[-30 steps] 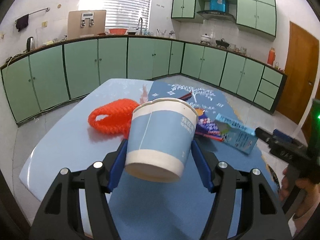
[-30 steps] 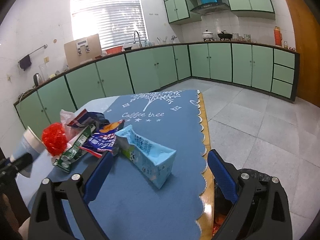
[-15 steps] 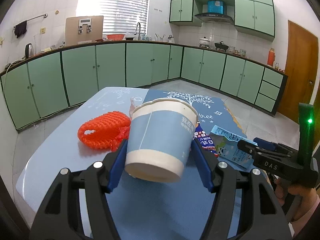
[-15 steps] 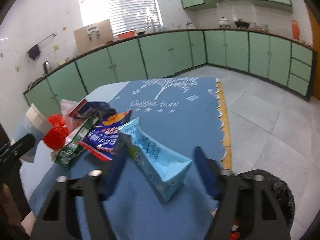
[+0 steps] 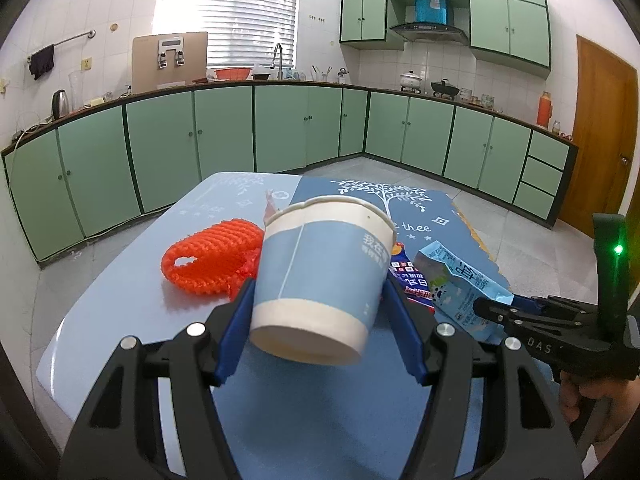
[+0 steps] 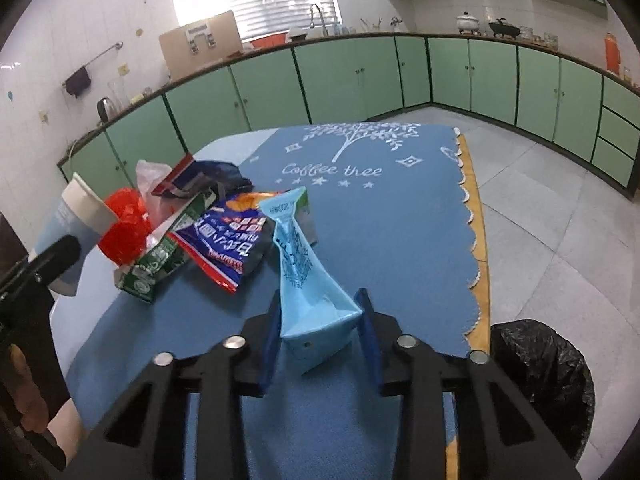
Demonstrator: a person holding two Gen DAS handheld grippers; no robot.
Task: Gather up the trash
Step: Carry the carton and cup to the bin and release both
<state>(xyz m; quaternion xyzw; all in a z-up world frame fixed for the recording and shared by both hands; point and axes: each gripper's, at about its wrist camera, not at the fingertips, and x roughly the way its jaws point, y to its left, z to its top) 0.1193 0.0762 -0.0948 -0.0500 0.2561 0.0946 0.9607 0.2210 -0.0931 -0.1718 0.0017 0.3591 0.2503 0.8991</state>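
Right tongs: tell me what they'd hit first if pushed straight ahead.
The right tongs already straddle the light blue carton, so they meet it at once; beyond it, probably the blue snack bag.

Both grippers are black plastic with angular cut-out frames. The left gripper (image 5: 320,308) carries blue pads (image 5: 234,332) and silver round screws. The right gripper (image 6: 320,328) matches it, blue pads (image 6: 370,336) too. Seen from the left wrist, its body reads "DAS" in white, a green light glowing on top.
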